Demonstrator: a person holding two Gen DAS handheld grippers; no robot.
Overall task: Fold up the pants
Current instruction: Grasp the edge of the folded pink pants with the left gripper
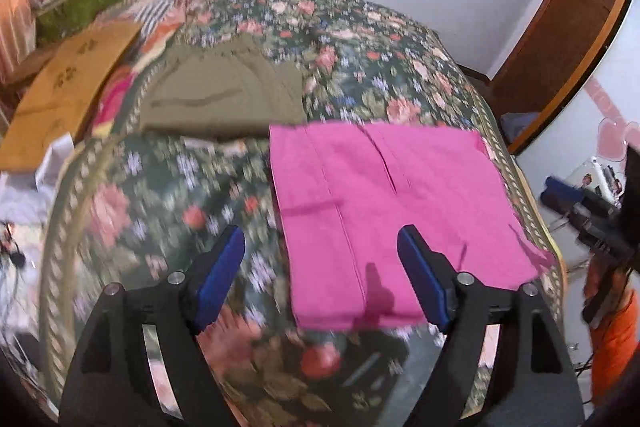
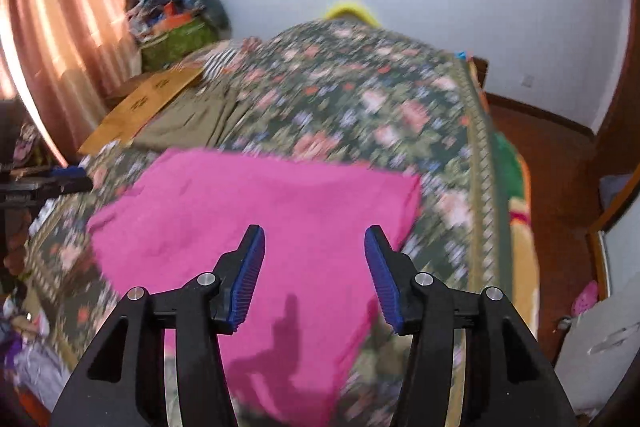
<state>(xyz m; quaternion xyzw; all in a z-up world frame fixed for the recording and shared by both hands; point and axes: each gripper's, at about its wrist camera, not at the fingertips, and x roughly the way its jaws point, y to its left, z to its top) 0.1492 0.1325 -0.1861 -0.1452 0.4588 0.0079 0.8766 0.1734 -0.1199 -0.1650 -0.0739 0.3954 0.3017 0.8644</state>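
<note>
So the bright pink cotton pants [image 1: 384, 211] are lying flat on the floral-patterned bedspread [image 1: 160, 195], filling the centre-right of the left wrist view and the middle of the right wrist view. They already look folded into a tidy rectangle, so I'd guess we're between folds, or close to the last one

Left gripper [image 1: 320, 267] hovers over the lower part of the frame, jaws spread wide and holding nothing, one blue pad over the pink cloth and the other over the bedspread. Right gripper [image 2: 314, 267] is the same deal, released and empty, above the near edge of the pants

An olive-green folded garment [image 1: 224, 95] sits upper left, next to a brown cardboard sheet [image 1: 68, 91]

Next move probably means dropping both grippers to the near edge, pinching it at two spots and carrying it over evenly so the layers don't slide
</note>
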